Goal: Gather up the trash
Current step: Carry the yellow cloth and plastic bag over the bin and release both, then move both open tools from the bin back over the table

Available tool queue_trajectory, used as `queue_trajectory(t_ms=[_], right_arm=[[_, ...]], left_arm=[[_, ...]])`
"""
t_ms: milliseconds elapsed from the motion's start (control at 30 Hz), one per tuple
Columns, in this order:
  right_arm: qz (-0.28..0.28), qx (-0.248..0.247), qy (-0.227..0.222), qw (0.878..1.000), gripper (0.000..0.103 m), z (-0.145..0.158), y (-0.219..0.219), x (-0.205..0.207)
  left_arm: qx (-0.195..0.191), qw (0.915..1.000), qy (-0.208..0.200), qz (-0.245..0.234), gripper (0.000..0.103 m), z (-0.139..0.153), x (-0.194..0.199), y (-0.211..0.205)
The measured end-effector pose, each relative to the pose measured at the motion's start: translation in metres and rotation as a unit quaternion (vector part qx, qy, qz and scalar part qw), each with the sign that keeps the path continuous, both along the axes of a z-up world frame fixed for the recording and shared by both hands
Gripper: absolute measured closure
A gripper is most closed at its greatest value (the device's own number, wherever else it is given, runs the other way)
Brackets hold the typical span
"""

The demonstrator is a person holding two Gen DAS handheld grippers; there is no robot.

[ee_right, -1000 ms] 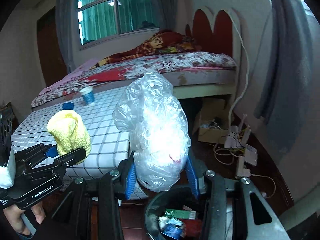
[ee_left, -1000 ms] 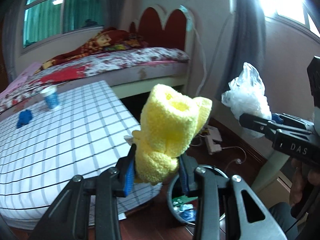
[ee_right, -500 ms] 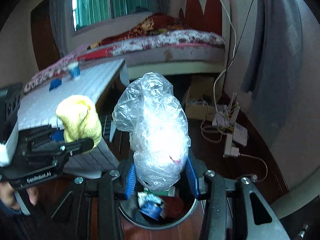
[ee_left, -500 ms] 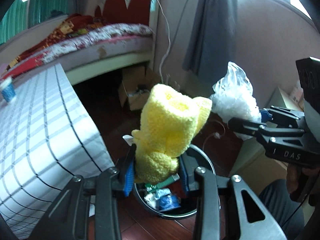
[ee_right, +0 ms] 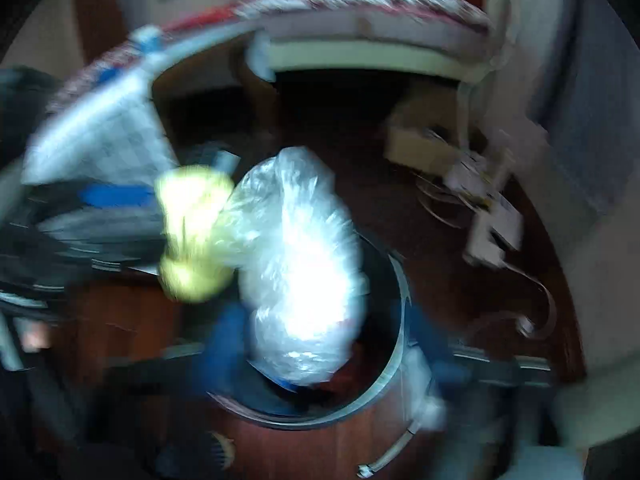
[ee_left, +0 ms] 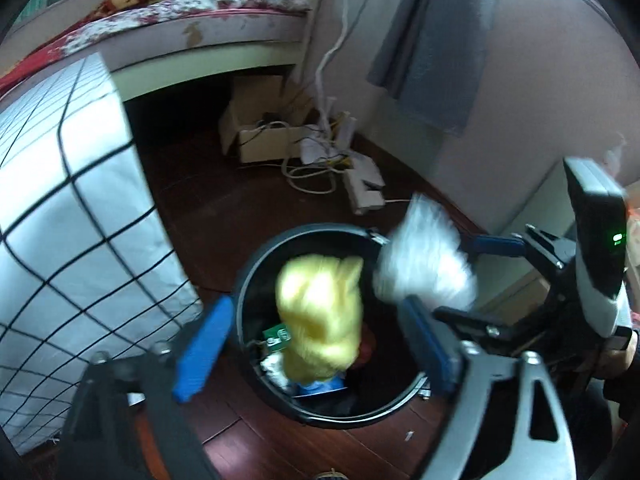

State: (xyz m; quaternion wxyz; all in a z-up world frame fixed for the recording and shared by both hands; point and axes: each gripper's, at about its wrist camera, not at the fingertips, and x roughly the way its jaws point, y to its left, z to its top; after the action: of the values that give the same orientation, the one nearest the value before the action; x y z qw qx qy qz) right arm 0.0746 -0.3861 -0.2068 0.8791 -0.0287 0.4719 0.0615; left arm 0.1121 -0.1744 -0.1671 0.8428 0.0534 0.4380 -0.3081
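Both hand-held grippers opening, left hand-held gripper (ee_left: 316,344) releasing yellow sock (ee_left: 320,320), right hand-held gripper (ee_right: 320,344) releasing plastic bag (ee_right: 300,280); light bag risking catching trash bin (ee_left: 248,280) rim, spilling.

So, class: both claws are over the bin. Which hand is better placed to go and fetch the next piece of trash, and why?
Left, probably. The left claw is opening, the yellow cloth free over the bin, and the checked tabletop lies on its side. The right claw is opening around the plastic bag.

Dim room, daylight top right; fisheye edges black, right wrist view badly smeared, glare on plastic bag (ee_right: 304,280).
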Motion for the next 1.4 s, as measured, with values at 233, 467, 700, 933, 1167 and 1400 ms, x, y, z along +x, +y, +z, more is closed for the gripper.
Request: queue_trajectory(t_ms=[233,467,700,933,1167,1400], right_arm=[[-0.071,0.006,0.001,0.997,0.001,-0.006,-0.018,-0.006],[-0.083,0.004,-0.007,0.996,0.001,-0.003,-0.016,-0.005],[-0.084,0.010,-0.013,0.996,0.001,0.003,-0.014,-0.009],[-0.078,0.006,-0.028,0.997,0.001,0.016,-0.008,-0.011],[-0.074,0.006,-0.046,0.996,0.001,0.033,-0.002,-0.013],[-0.065,0.002,-0.063,0.996,0.001,0.051,0.008,-0.013]], left_arm=[[0.037,0.9987,-0.014,0.032,0.003,-0.011,-0.006,0.011],[0.042,0.9980,-0.025,0.039,0.001,-0.011,0.002,0.010],[0.043,0.9976,-0.033,0.044,0.001,-0.005,0.001,0.014],[0.041,0.9972,-0.039,0.050,0.001,0.002,-0.001,0.017],[0.030,0.9959,-0.055,0.065,0.001,0.018,-0.003,0.027],[0.022,0.9945,-0.069,0.076,0.001,0.033,-0.004,0.038]])
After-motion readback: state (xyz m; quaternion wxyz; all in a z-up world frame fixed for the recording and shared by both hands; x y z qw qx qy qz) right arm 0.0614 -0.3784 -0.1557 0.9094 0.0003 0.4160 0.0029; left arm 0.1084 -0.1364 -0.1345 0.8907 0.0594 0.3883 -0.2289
